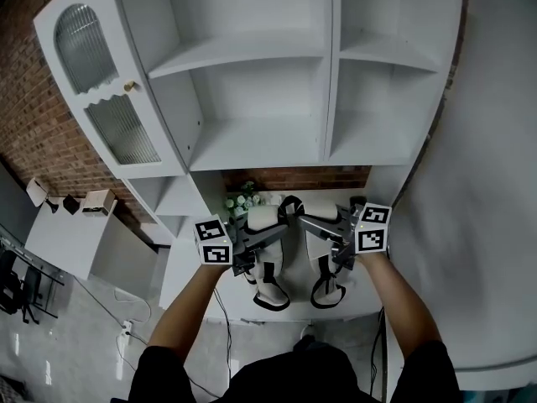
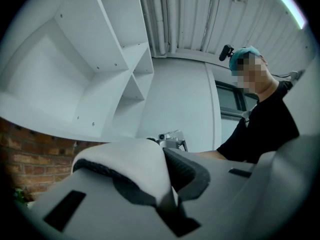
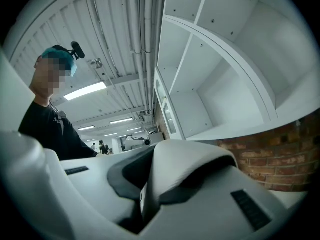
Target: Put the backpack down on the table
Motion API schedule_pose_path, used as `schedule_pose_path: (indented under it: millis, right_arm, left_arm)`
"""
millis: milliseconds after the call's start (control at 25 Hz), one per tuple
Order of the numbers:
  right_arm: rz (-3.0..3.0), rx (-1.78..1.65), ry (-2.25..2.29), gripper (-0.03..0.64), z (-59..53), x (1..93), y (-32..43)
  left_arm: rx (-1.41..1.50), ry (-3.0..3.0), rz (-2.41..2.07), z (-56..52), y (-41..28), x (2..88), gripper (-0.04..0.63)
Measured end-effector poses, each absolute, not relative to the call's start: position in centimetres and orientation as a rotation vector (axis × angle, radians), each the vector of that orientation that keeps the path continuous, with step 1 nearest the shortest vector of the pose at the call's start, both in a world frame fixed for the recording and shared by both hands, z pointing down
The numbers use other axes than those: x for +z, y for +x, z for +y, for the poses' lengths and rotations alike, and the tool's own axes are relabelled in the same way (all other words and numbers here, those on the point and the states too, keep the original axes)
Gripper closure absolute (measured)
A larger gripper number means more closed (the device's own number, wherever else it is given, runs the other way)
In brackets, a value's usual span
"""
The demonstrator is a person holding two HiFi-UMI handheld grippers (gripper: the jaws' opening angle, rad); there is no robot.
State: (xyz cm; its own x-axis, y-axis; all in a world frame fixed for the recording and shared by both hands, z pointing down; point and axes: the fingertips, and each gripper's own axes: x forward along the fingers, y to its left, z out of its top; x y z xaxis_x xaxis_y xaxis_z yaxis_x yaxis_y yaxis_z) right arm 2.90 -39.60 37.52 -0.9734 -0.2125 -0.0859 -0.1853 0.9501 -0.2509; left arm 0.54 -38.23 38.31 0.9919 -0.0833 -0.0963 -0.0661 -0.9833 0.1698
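Left claw (image 1: 249,250) and right claw (image 1: 334,243) pinched the backpack (image 1: 265,218) tight by its straps (image 1: 270,285) — it ran long from twelve to six, top at twelve.

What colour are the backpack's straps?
The straps are white with black edging; clearest in head view.

Left gripper (image 1: 246,265), right gripper (image 1: 336,263) — both clamped
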Motion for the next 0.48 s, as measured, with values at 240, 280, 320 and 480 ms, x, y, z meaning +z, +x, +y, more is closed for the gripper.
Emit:
schedule_pose_path:
  millis: [240,280,320,480]
  right_arm:
    - [2.974,-0.486,-0.35,0.571,-38.4,41.8,2.2]
    - [2.976,-0.5,-0.355,0.571,-38.3,42.3,2.2]
    - [2.978,-0.519,-0.355,0.569,-38.2,42.9,2.1]
    - [2.967,-0.634,-0.306,0.569,-37.8,45.2,1.6]
  left_arm:
    - [-0.18,2.899,-0.09,-36.9,0.0,42.4,0.545]
    - [-0.169,2.892,-0.085,-36.9,0.1,43.0,0.545]
    - [-0.156,2.884,-0.084,-36.9,0.2,43.6,0.545]
    - [-0.091,2.87,-0.1,-36.9,0.4,45.9,0.545]
